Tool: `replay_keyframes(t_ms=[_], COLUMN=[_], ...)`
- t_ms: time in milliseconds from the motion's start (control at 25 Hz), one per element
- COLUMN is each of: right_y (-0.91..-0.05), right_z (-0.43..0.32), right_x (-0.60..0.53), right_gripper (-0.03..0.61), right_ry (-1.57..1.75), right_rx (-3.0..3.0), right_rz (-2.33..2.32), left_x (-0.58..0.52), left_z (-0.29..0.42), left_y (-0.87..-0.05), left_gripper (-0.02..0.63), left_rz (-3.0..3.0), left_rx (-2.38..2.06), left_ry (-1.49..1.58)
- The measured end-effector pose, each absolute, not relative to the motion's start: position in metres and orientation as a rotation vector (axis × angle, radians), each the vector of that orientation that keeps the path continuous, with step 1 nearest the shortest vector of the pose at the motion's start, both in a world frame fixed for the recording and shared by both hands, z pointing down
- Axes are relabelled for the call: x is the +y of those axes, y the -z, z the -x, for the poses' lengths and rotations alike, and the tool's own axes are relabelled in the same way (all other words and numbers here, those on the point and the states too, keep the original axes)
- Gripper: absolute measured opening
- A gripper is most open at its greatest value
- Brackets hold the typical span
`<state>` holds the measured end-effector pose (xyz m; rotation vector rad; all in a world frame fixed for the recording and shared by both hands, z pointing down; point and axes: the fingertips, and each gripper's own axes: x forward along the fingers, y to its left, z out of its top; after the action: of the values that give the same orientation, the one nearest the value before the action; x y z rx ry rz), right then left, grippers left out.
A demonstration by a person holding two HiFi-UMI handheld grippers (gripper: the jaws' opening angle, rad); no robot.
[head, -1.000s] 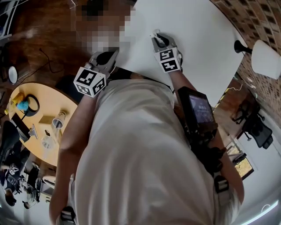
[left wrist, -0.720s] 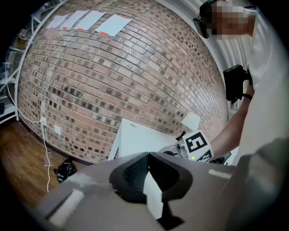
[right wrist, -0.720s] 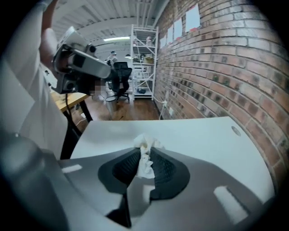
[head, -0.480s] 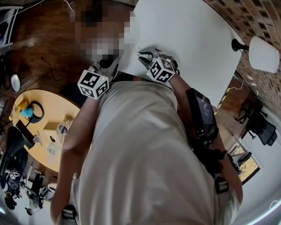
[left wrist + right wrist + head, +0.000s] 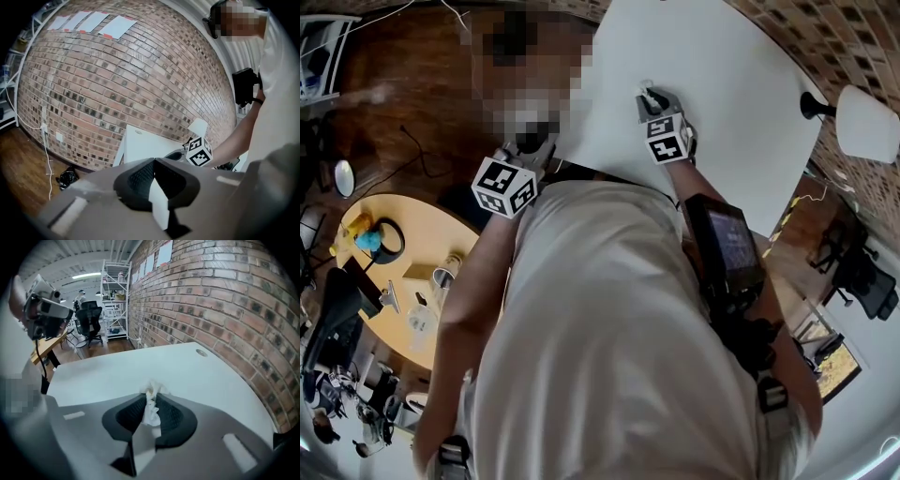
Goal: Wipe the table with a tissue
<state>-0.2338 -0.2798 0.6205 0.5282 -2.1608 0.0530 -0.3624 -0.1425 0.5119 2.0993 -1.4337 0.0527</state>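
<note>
Gripping a crumpled white paper tissue [image 5: 151, 410], right claw [image 5: 152, 397] angles down over the white desk [image 5: 140, 364]. Left claw [image 5: 154, 160] closed on nothing, off the desk's edge.

Tissue [image 5: 151, 409] mostly hidden btwn right gripper [image 5: 152, 394] jaws; lamp [image 5: 865, 122] prob. cut off.
</note>
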Motion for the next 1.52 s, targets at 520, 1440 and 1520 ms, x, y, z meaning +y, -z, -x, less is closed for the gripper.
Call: replay_keyframes(t_ms=[520,1440,1520], right_y=[-0.627,-0.491,-0.487], right_z=[0.209,-0.108,-0.118], right_x=[-0.141,-0.161,-0.151], right_gripper=[0.074,0.074,0.074], right_ry=[0.02,-0.729,-0.749], right_rx=[-2.089,-2.61,-2.632], right_rz=[0.22,-0.889,-0.913], left_x=[-0.139,-0.138,-0.131], left_z=[0.325,0.044,0.031], left_y=[-0.495,-0.482,-0.484], left_gripper=[0.006,0.006,0.006], left_rz=[-2.212,-2.436,-2.439], left_rx=[-1.385,-1.072,-1.062], left_ry=[-0.083,-0.305,-0.317])
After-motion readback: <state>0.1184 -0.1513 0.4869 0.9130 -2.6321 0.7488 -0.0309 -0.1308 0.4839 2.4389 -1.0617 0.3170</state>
